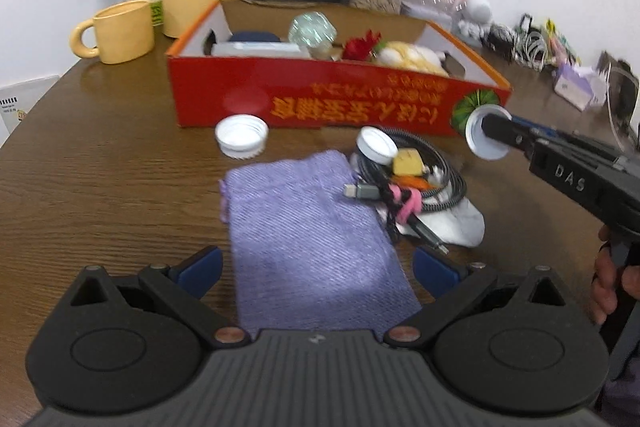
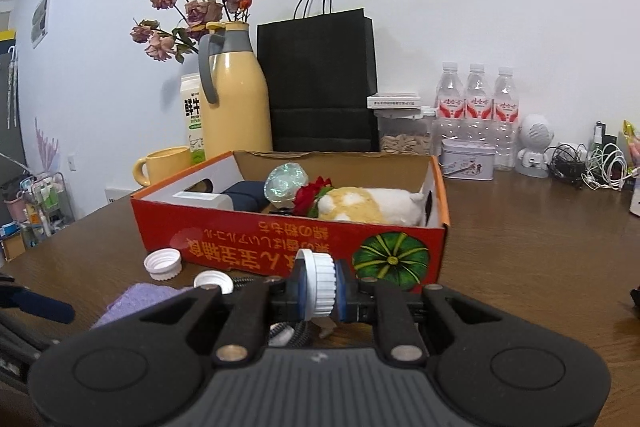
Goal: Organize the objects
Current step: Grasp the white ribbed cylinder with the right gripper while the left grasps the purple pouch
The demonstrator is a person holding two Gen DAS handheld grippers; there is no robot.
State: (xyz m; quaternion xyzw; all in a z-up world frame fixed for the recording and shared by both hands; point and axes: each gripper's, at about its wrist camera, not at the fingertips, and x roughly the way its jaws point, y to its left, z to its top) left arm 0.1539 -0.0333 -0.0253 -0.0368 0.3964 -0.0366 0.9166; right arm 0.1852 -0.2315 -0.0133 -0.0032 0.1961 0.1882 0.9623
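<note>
The white cap [image 2: 319,285] sits on edge between your right gripper's [image 2: 319,287] blue pads, clamped tight, lifted off the surface [image 2: 540,267] just in front of the red box [image 2: 248,247] near its pumpkin print. Your left gripper [image 1: 318,267] hangs wide open over the purple pouch [image 1: 312,239], holding nothing. Two more white caps [image 1: 241,136] lie between pouch and box, one on the coiled cable [image 1: 432,171].

A yellow jug [image 2: 234,103] stands far left on the table [image 2: 540,247], with dried roses [image 2: 192,3], a milk carton [image 2: 192,119] and a yellow mug [image 2: 164,163] beside it. A black bag [image 2: 320,83] stands behind; three water bottles [image 2: 476,103] and tangled cables [image 2: 588,167] are far right.
</note>
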